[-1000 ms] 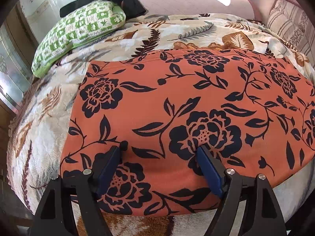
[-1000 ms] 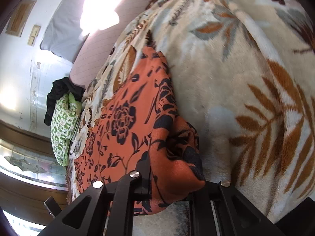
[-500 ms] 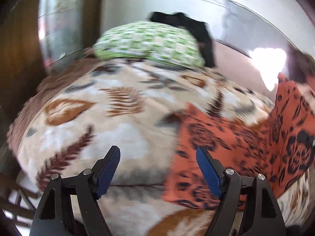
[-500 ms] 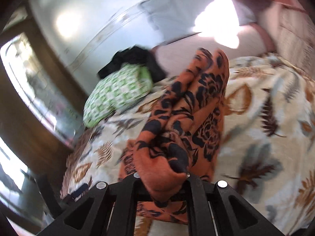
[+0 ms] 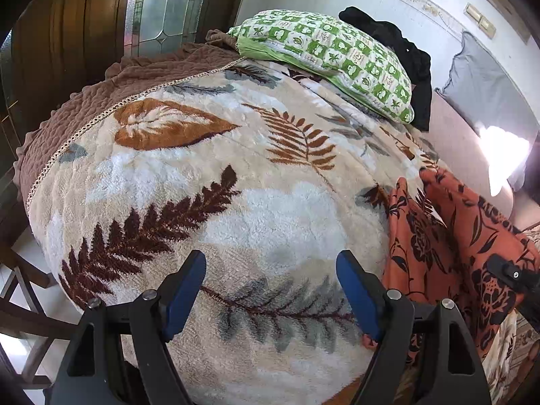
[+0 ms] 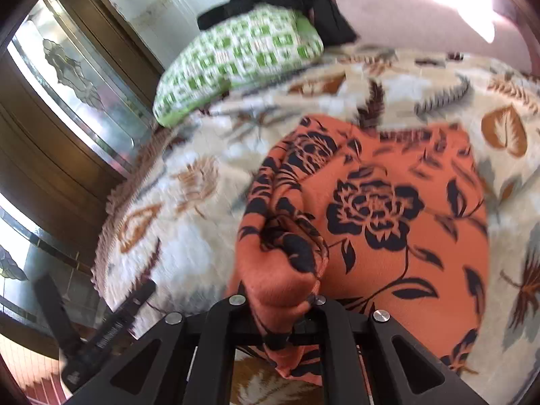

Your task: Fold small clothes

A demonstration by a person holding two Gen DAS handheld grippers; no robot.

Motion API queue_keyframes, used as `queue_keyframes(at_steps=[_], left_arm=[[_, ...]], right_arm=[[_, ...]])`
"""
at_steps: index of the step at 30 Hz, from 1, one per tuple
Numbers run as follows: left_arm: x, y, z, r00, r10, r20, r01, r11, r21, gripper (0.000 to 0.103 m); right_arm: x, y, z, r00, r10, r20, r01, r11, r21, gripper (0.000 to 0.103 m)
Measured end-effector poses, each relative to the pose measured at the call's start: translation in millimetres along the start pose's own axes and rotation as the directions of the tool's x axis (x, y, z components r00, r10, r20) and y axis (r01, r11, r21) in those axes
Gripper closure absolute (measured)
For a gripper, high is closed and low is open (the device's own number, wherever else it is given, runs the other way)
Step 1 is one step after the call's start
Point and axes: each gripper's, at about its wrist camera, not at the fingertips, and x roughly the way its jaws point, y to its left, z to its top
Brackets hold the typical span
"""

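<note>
An orange cloth with black flowers [image 6: 398,209] lies on the leaf-patterned blanket [image 6: 189,189]. My right gripper [image 6: 278,300] is shut on a bunched edge of it and holds that edge over the rest of the cloth, doubling it. The same cloth shows at the right edge of the left wrist view [image 5: 449,246], partly lifted, with the right gripper [image 5: 513,275] on it. My left gripper [image 5: 271,283] is open and empty, hovering over bare blanket [image 5: 209,175] left of the cloth.
A green checked pillow [image 5: 330,57] with a black garment [image 5: 401,50] on it lies at the far side of the bed. A brown quilt [image 5: 111,91] edges the blanket at left. A wooden door with glass panels [image 5: 162,6] stands beyond.
My right gripper has lifted the cloth's edge and carried it leftward across the cloth. My left gripper has swung left off the cloth and now looks over bare blanket.
</note>
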Motion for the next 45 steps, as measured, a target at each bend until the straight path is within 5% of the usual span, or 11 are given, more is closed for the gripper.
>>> queue_keyframes(at_steps=[3, 6, 9, 11, 12, 13, 18, 24, 43, 44, 45], left_arm=[[1, 1, -1, 1.000, 0.000, -0.004, 0.000, 1.000, 0.005, 0.023], [3, 1, -2, 1.000, -0.004, -0.015, 0.004, 1.000, 0.012, 0.023], [3, -2, -3, 1.000, -0.006, -0.017, 0.007, 0.999, 0.033, 0.023], [4, -5, -4, 1.000, -0.014, -0.025, 0.015, 0.999, 0.035, 0.023], [4, -8, -4, 0.999, -0.029, -0.029, 0.030, 0.999, 0.038, 0.023], [3, -11, -5, 0.999, -0.041, -0.029, 0.042, 0.998, 0.049, 0.023], [-9, -33, -12, 0.992, -0.120, -0.045, 0.124, 0.985, 0.116, 0.023], [-25, -85, -32, 0.972, -0.207, -0.114, 0.228, 0.948, 0.223, 0.023], [-18, -139, -40, 0.984, -0.107, -0.140, 0.145, 0.943, 0.299, 0.023], [-11, -137, -39, 0.986, -0.088, -0.144, 0.128, 0.948, 0.291, 0.029], [-5, -133, -38, 0.984, -0.088, -0.157, 0.130, 0.952, 0.276, 0.049]], right_arm=[[7, 11, -14, 1.000, 0.007, -0.005, -0.007, 1.000, -0.016, 0.095], [56, 4, -41, 0.989, -0.041, -0.142, 0.044, 0.999, 0.017, 0.091], [57, 5, -50, 0.995, -0.029, -0.094, 0.028, 1.000, -0.011, 0.084], [52, 11, -50, 0.994, 0.025, -0.103, -0.030, 0.998, -0.052, 0.059], [48, 14, -50, 0.991, 0.061, -0.115, -0.068, 0.996, -0.058, 0.026], [44, 15, -50, 0.991, 0.077, -0.109, -0.084, 0.995, -0.058, 0.016], [1, -18, -60, 0.986, 0.164, 0.009, -0.165, 0.984, 0.061, 0.016], [-38, -91, -73, 0.982, 0.148, 0.121, -0.176, 0.945, 0.276, 0.016], [-42, -131, -87, 0.952, 0.271, 0.141, -0.302, 0.901, 0.312, 0.016], [-42, -132, -88, 0.952, 0.274, 0.140, -0.305, 0.900, 0.312, 0.016], [-42, -133, -88, 0.951, 0.275, 0.139, -0.306, 0.900, 0.311, 0.016]])
